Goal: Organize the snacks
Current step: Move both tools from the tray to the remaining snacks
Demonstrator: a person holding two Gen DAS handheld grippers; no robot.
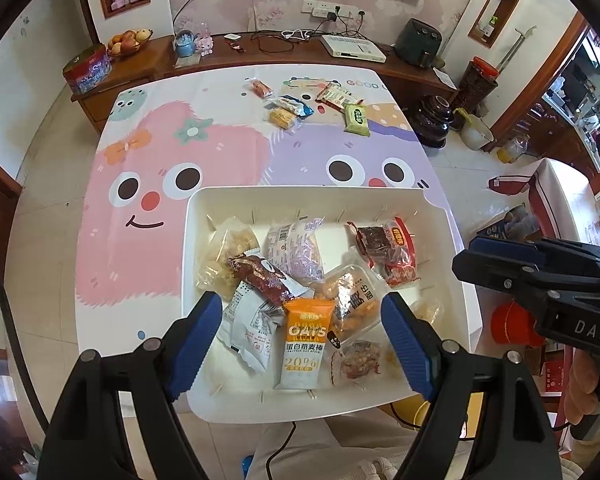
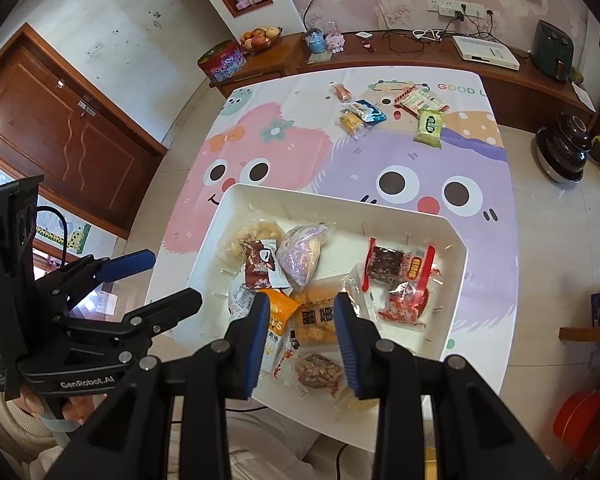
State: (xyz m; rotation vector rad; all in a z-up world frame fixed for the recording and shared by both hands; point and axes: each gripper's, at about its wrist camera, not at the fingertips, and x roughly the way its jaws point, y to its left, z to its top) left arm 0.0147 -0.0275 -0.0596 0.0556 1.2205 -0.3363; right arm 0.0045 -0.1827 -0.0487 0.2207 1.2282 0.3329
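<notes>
The white rectangular plastic tray [image 1: 196, 240] sits at the near edge of the table [image 1: 140, 240], which is covered in a cartoon-monster cloth, and it is full of wrapped snacks. From the left gripper's camera, the left gripper [image 1: 302, 344] hangs over the tray's near end with its blue pads spread wide, nothing pressed between them; the orange-and-white oat bar packet [image 1: 304, 344] lies flat in the tray below the gap. That view also catches the right gripper [image 1: 466, 256] side-on at the right edge, and a red bucket [image 1: 510, 324] on the floor beneath it. The right gripper's camera shows the right gripper [image 2: 302, 336] part-open and empty, above a clear pack of golden fried pieces [image 2: 316, 320], with a brown nut-cluster bar [image 2: 318, 370] nearer in. Only this view shows the brown wooden door [image 2: 60, 136] on the left, and the left gripper [image 2: 172, 284] seen from its side. Both views show the loose snacks well apart at the table's far end, among them a green wrapped packet [image 1: 357, 119] and a yellow biscuit pack [image 1: 282, 117]. Beyond stands a long wooden sideboard [image 1: 160, 60] with a fruit bowl [image 1: 127, 44].
</notes>
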